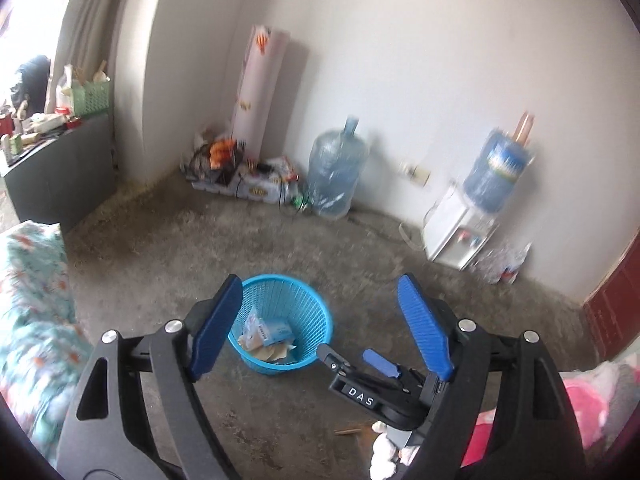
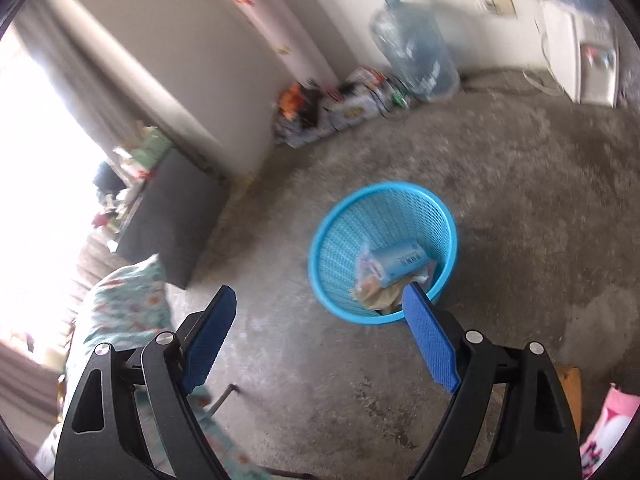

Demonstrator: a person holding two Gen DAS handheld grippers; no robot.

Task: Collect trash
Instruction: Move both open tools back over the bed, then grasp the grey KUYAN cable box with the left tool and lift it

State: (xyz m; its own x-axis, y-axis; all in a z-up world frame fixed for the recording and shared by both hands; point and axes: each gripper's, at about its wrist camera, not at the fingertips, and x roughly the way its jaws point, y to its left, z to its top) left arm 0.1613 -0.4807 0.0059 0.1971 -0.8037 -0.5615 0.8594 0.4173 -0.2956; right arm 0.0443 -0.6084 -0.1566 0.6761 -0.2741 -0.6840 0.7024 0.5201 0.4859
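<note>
Left gripper [image 1: 316, 324]: jaws spread wide, nothing between the pads; it looks down over the basket from above.
Right gripper [image 2: 320, 340]: jaws likewise wide apart and empty; in the left wrist view it shows low at the right [image 1: 360, 364], just beside the basket.
Basket [image 2: 450, 224]: blue mesh plastic, upright on the concrete floor [image 2: 520, 200], well apart from the walls.
Trash in basket: a light blue carton [image 2: 400, 262] lies on crumpled paper and wrappers [image 2: 376, 292] at the bottom.
Loose trash: one small brown scrap [image 1: 348, 431] lies on the floor near the left gripper's frame; whether it counts as trash cannot be told.
Task state (judgement): collection looks largely done, since both grippers are empty and the waste sits inside the basket.
Risk 1: tipping the basket. Cause: it is light and free-standing, so a finger catching the rim would topple it and spill the contents.
Risk 2: collision between the grippers. Cause: both work close together near the basket.
Risk 3: missed items. Cause: motion blur, plus bedding [image 1: 32, 300] at the frame edges that may hide litter.
Risk 4: wrong pick. Cause: the clutter pile [image 1: 240, 168] by the wall beside the water bottle [image 1: 336, 168] may be stored goods, not trash.
</note>
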